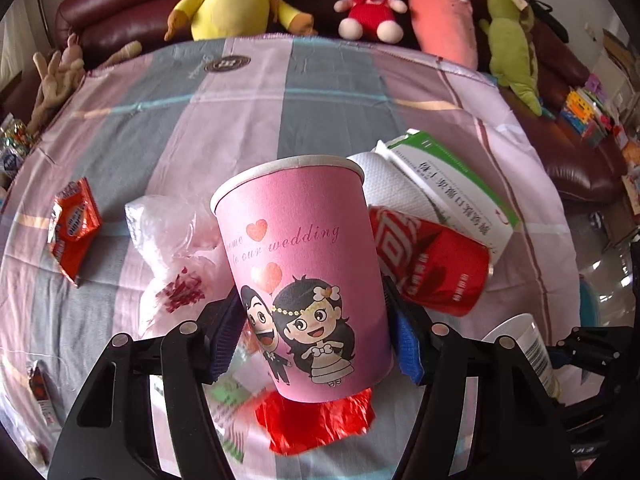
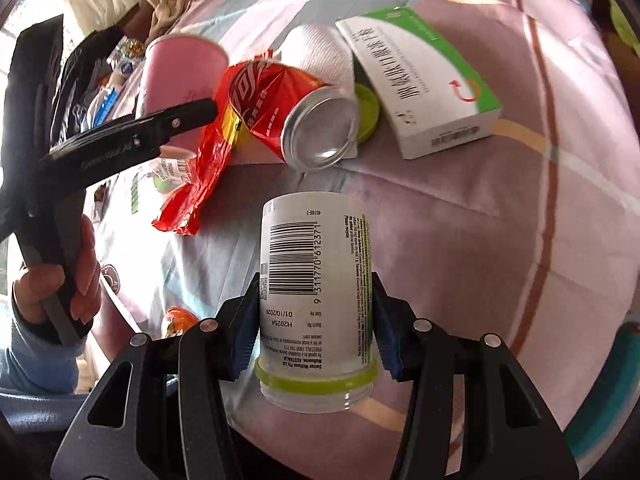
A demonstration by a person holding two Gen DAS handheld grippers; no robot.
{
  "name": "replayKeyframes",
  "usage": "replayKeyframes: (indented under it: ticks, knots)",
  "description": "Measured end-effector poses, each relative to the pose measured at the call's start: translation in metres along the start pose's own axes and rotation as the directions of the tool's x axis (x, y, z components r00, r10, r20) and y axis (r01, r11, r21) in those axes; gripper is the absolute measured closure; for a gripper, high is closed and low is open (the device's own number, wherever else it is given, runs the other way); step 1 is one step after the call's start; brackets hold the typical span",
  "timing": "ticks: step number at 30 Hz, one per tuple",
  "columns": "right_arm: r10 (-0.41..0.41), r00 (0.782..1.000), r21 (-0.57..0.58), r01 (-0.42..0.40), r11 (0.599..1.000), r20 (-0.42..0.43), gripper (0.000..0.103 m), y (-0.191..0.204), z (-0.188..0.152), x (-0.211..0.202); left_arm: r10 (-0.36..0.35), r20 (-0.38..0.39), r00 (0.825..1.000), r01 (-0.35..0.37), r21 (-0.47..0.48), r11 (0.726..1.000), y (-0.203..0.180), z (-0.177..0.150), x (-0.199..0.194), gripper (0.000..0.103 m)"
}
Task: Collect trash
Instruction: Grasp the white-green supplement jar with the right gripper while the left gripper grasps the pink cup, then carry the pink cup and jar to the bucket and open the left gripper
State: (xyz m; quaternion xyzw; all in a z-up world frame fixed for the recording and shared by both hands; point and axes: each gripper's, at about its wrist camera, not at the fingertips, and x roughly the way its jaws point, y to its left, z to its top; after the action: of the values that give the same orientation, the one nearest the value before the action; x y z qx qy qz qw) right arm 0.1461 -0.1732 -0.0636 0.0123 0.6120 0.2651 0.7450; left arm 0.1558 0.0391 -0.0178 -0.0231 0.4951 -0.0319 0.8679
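Both hands loaded here: the left tongs (image 1: 312, 328) are closed onto the lower half of a pink paper cup (image 1: 304, 272), blue pads pressing its sides, cup upright and lifted over the counter (image 1: 328, 96) with its striped cloth. The right tongs (image 2: 314, 320) are clamped on a white plastic bottle (image 2: 316, 280), held mouth toward the camera, lid off, green ring at the threaded neck.

The job now, I'd say, is carrying both away to wherever trash goes, which no view shows. Go easy on the cup: thin paper with a rolled rim, it will crush if squeezed harder, so keep it upright and steady. The bottle is rigid and smooth with a glossy label, so it could slip; hold it firm.

Left on the cloth: a dented red can (image 2: 292, 112) lying on its side, shiny aluminium; a crinkly red wrapper (image 2: 196, 184); a white-and-green carton (image 2: 424, 80), sharp-edged card; a soft clear plastic bag (image 1: 172, 240); an embossed paper roll (image 2: 324, 52)
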Motion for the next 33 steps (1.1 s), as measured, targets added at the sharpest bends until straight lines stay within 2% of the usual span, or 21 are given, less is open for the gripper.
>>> replayKeyframes:
  ticks: [11,15,18,22,24,29,33]
  knots:
    - [0.01,0.995,0.067,-0.016,0.998,0.096,0.055,-0.017,-0.034,-0.042,-0.011,0.071,0.997,0.007,0.057,0.998,-0.036,-0.007,-0.046,0.038]
    - [0.0,0.987,0.141,-0.023,0.99,0.162,0.055,-0.043,-0.052,-0.07,-0.071,0.081,0.994,0.06,0.123,0.991,-0.07,-0.011,-0.058,0.038]
    - [-0.029,0.977,0.217,-0.018,0.976,0.212,0.055,-0.071,-0.069,-0.093,-0.135,0.06,0.989,0.121,0.196,0.973,-0.107,-0.016,-0.058,0.038]
    - [-0.088,0.956,0.335,-0.011,0.942,0.279,0.055,-0.115,-0.104,-0.127,-0.212,0.005,0.977,0.201,0.293,0.935,-0.164,-0.025,-0.051,0.038]
    - [-0.126,0.942,0.397,-0.008,0.918,0.31,0.055,-0.138,-0.125,-0.144,-0.248,-0.027,0.968,0.242,0.347,0.906,-0.198,-0.032,-0.047,0.038]
    - [-0.222,0.909,0.534,-0.002,0.846,0.354,0.055,-0.189,-0.178,-0.179,-0.318,-0.119,0.94,0.336,0.469,0.817,-0.278,-0.05,-0.035,0.038]
    - [-0.266,0.895,0.609,-0.008,0.793,0.358,0.055,-0.221,-0.213,-0.191,-0.336,-0.194,0.922,0.386,0.532,0.754,-0.333,-0.065,-0.02,0.037]
